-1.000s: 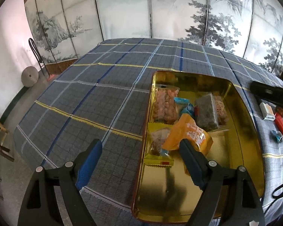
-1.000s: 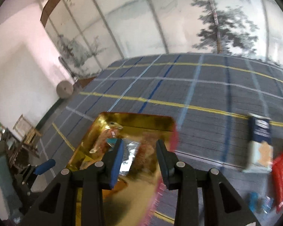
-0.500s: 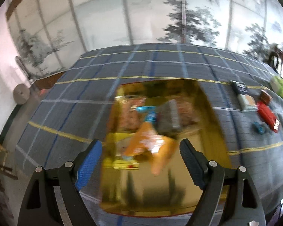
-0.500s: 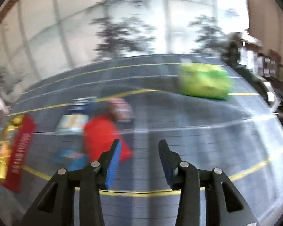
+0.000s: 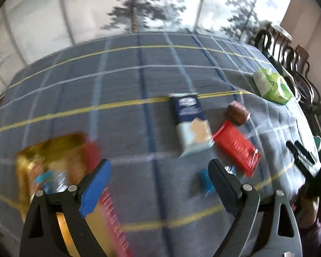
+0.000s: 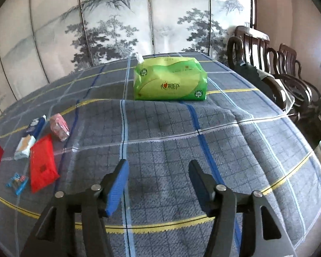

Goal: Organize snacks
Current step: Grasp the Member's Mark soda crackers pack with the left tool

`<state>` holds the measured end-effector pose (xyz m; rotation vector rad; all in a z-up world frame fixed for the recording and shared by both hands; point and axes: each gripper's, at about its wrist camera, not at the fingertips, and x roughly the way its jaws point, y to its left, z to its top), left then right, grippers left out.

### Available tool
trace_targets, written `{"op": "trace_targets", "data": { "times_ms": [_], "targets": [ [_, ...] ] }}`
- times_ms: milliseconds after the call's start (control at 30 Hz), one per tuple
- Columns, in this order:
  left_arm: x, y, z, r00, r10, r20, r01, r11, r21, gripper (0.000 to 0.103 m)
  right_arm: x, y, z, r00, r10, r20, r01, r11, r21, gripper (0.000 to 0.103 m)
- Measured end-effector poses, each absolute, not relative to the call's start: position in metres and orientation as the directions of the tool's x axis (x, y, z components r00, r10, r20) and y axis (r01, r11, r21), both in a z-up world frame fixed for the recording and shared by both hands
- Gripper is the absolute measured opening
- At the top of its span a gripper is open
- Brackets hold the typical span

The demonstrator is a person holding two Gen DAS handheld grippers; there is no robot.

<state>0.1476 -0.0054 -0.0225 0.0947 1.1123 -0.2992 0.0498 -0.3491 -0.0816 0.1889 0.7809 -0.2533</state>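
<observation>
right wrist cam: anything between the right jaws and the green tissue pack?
Nothing. In the right wrist view only bare plaid tablecloth lies between the right gripper, jaws opening and empty, and the green tissue pack. The snacks sit off left.

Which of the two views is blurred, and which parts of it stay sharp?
Left wrist view: motion blur smears the gold metal tray, the flat red packet and the checked grey tablecloth; only the left gripper stays sharp. Right wrist view: mostly crisp, the green tissue pack is readable, and fisheye distortion bends the table edges.
</observation>
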Motion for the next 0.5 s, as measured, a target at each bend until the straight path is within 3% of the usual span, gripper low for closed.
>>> {"op": "trace_targets", "data": {
  "times_ms": [367, 500],
  "targets": [
    [0.221, -0.089, -0.068, 0.354, -0.044, -0.934, 0.333, 0.94, 0.082, 0.09, 0.05, -0.358, -0.087, 0.706, -0.029, -0.707, 0.239, 0.95, 0.2, 0.063],
    [0.229, -0.087, -0.078, 0.326, -0.029, -0.945, 0.309, 0.948, 0.078, 0.09, 0.048, -0.356, -0.085, 0.723, -0.011, -0.691, 0.219, 0.952, 0.214, 0.063]
  ]
}}
